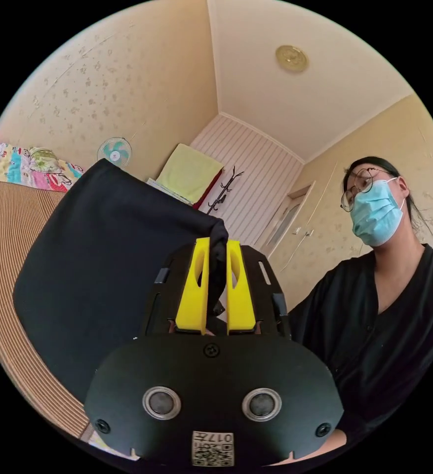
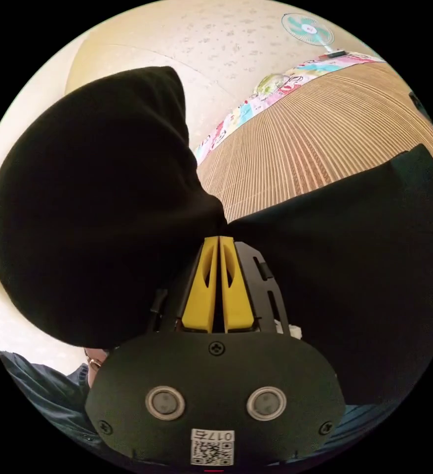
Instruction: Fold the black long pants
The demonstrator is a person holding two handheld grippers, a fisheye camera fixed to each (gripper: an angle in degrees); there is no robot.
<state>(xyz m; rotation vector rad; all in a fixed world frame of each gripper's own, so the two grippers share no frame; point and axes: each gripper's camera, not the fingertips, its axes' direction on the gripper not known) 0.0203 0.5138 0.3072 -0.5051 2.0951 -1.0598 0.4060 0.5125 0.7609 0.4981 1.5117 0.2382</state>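
Room: papered walls, a ribbed tan mat (image 2: 325,143) spread wide underneath, a patterned quilt (image 1: 23,168) along its far edge and a small fan (image 1: 114,151) against the wall; a person (image 1: 374,306) in a dark top stands close behind the grippers.

Pants: the black long pants (image 1: 102,261) are lifted off the mat, hanging between the two grippers. In the left gripper view a broad dark panel slopes down and away from the pinch; in the right gripper view the cloth billows out on both sides of the fingers, one lobe bunched up high, the other stretching off toward the mat.

Handling: soft and limp by the look of it, light enough to hang from two small pinches without dragging them down. It drapes in rounded folds, so I judge it would sag and bunch wherever unsupported, and a thin bite could slip free.

Hold: corners or a hem or waistband edge seem the safest places, where the layers are thickest; which edge is held now I cannot tell.

Left gripper (image 1: 216,247): its yellow fingers are closed on a gathered knot of the black cloth, which pokes up between their tips.

Right gripper (image 2: 218,239): fingers pressed nearly together, the cloth pinched at their tips.
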